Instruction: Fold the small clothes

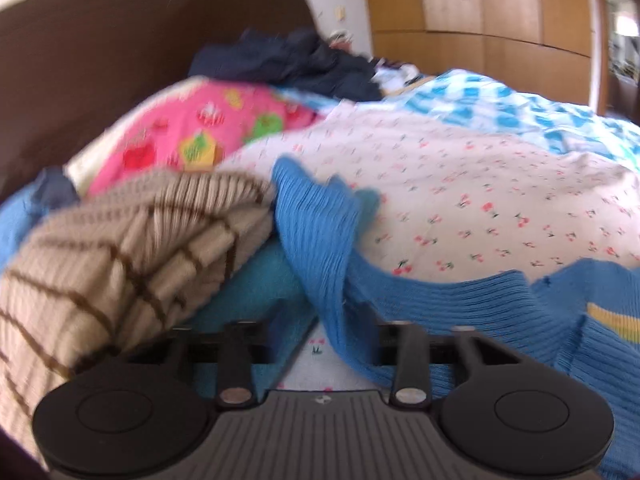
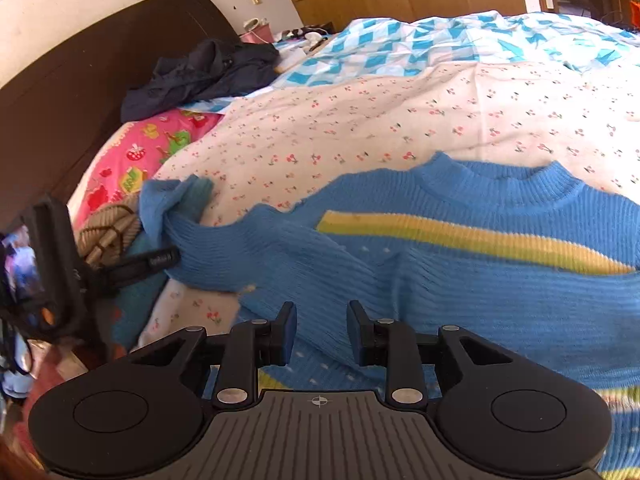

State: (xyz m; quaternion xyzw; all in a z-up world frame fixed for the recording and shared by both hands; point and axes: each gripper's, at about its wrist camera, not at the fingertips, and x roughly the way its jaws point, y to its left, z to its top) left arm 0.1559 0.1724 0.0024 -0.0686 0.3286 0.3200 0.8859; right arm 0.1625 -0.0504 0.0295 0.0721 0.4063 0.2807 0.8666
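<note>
Pinched between the right gripper (image 2: pixel 322 332) pads, the blue ribbed-knit sweater with a yellow stripe (image 2: pixel 460 264) lies mostly spread ahead, unfolded. Left gripper (image 2: pixel 168 258) clamps its sleeve, so folding has barely begun.

One blue sweater (image 2: pixel 480 280) – one beige knit (image 1: pixel 120 248) (folded)

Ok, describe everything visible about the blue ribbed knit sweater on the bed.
The blue ribbed knit sweater has a round collar and a yellow-green chest stripe. It lies spread on the cherry-print sheet. One sleeve trails toward the beige folded knit, with the left gripper at it. The right gripper pinches a fold.
</note>
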